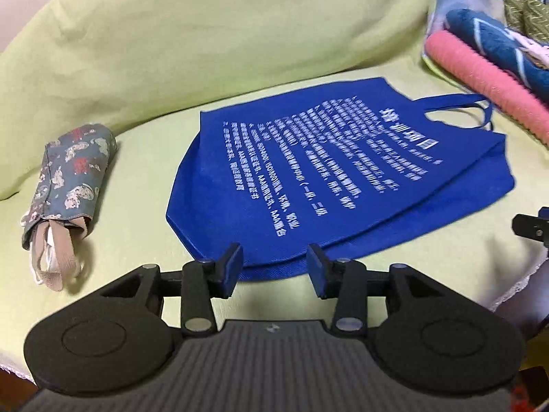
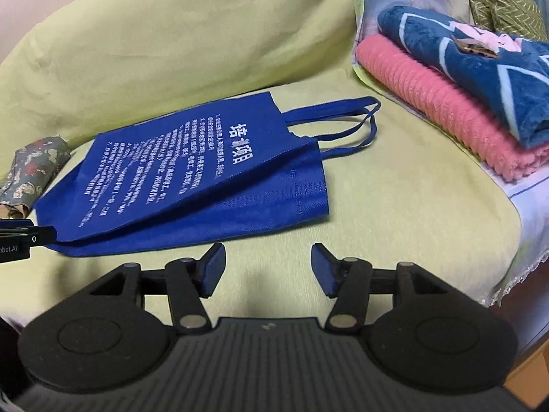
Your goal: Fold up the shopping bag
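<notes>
One blue shopping bag [image 1: 308,171] lies flat and unfolded on the yellow-green sheet [image 1: 137,178] covering the seat, printed side up with white lettering, its two looped handles [image 2: 346,120] stretched out toward the pile of folded cloth on the right. The bag's near long edge gapes a little, so the lower panel shows beneath the upper one. The left gripper [image 1: 274,269] hovers at the bag's near edge with its two blue-padded fingers spread wide apart — nothing is between them, and whether the pads touch the fabric cannot be told. The right gripper [image 2: 267,269] is just as wide open and empty, held over bare sheet just short of the bag's near corner on the handle side. One small roll of grey patterned cloth [image 1: 68,175] with beige straps poking from its end lies to the left of the bag, apart from it. On the right there are two folded towels stacked together — a pink ribbed towel [image 2: 446,116] underneath and a dark blue patterned towel [image 2: 480,72] on top — with two green zigzag cushions [image 2: 507,10] behind them.
</notes>
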